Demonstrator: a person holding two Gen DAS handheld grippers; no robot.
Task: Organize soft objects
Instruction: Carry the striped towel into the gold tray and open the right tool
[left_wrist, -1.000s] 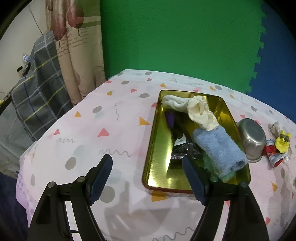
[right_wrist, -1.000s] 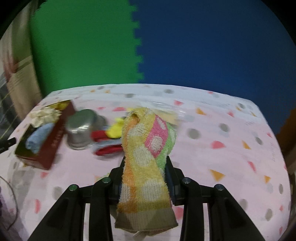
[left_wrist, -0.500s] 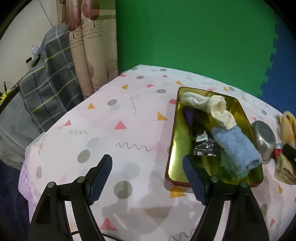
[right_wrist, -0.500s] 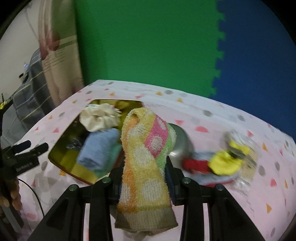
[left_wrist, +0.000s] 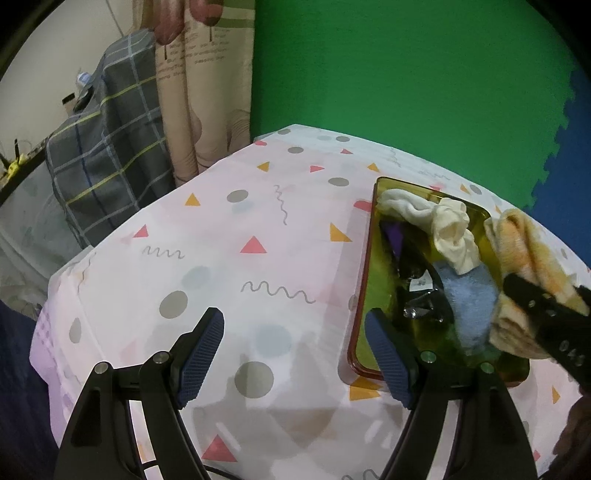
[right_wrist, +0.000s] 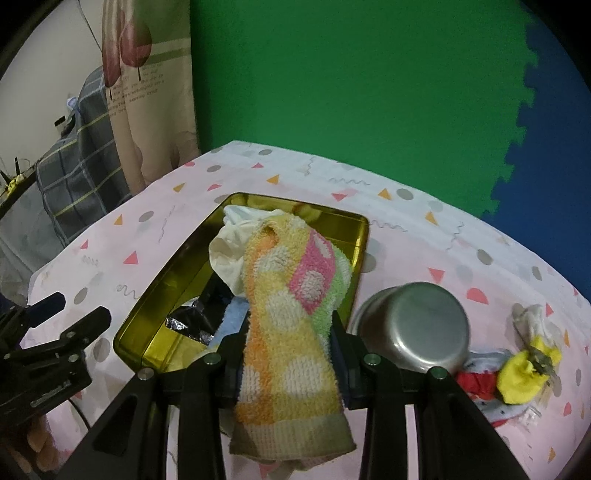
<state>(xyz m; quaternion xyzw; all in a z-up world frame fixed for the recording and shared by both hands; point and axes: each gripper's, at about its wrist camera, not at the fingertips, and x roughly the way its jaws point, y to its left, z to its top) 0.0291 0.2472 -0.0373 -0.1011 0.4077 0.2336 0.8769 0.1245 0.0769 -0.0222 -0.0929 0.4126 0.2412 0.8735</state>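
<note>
A tray (right_wrist: 362, 243) sits on the table (left_wrist: 229, 258), and in it lie a sock (left_wrist: 452, 230) at the far end, a folded cloth (left_wrist: 471, 299) nearer, and a crinkled wrapper (left_wrist: 421, 308) to its left. Over the tray's near right part hangs a towel (right_wrist: 291, 321). Just right of the tray lies a tipped-over bowl (right_wrist: 417, 326), and right of that a heap of small toys (right_wrist: 517, 373)
</note>
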